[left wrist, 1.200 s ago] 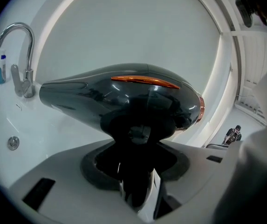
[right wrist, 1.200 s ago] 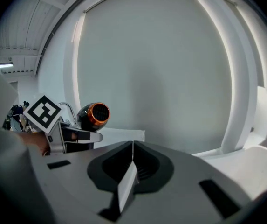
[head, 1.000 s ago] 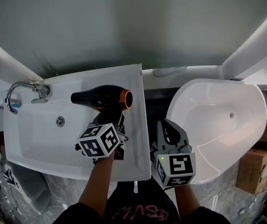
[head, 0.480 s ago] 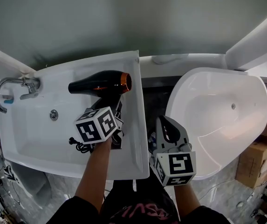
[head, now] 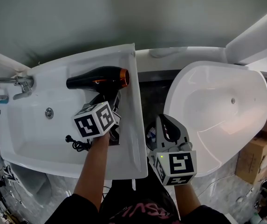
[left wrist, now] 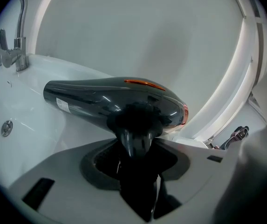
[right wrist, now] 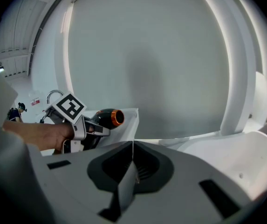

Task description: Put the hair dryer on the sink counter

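hair dryer (head: 97,81), in the head view, lies on the white desk (head: 124,139) right of the faucet (head: 3,90), its orange end pointing away from the faucet. the right gripper (head: 167,127) hangs farther right of the faucet, off the desk. left gripper view: the left gripper (left wrist: 140,176) has its jaws partly apart, clamped on the dryer's black handle. right gripper view: jaws pressed together, holding nothing.

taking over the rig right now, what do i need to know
Left gripper: shut on the hair dryer handle.
Right gripper: shut, empty, between sink counter and bathtub.
Hair dryer: along the counter's back edge, cord trailing into the basin; cannot tell if it rests there.
Done: dryer is at the counter. Left: set down, release.
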Demonstrator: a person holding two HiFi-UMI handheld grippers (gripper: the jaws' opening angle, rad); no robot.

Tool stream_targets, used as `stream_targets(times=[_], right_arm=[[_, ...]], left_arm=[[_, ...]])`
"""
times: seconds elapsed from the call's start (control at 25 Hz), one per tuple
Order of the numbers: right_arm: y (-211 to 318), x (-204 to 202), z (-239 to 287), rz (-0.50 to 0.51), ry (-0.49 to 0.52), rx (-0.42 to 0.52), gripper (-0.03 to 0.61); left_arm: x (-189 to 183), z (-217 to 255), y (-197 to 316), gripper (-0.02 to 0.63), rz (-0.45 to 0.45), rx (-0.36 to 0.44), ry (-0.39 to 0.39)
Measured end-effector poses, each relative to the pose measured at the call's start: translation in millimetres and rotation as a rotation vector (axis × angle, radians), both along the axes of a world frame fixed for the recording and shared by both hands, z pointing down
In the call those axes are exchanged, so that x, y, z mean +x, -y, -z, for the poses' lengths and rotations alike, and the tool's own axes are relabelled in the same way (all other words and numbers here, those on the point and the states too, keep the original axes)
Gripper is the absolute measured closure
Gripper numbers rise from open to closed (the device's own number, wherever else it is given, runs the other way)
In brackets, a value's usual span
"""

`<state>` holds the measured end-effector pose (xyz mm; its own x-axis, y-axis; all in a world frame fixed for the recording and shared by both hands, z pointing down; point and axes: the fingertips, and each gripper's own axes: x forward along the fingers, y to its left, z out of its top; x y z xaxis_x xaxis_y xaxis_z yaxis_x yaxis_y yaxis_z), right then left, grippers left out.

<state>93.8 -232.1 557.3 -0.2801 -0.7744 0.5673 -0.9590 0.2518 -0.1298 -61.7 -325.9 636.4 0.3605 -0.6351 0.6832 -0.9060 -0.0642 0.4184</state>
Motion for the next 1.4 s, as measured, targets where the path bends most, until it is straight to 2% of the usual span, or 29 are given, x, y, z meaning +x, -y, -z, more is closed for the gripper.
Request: stream_targets(times=[0.44,0.84,0.92,1.24,1.4], right_arm=[[-8,4,-4,-0.002,0.006,-0.009,0.557],[-9,6,3,-0.004,0.007,0.001,0.557],[-10,7,5,-0.007,0.006,0.002,0.557],[-14,11,10,-0.016,0.015,0.01,0.557],[-14,11,13,-0.013,0.012,0.013,0.557]], left_arm=[[-3,-9,3,0.426,0.026,-0.032,0.04],[2,-9,4,0.425,-0.002,-0.042,0.078],[5,-9,4,0.404,-0.019,-0.045,0.09],[9,-8,1,0.352,-0.05,-0.038,0.187],[7,-5,1,0.339,-0.071,-0.019,0.265]])
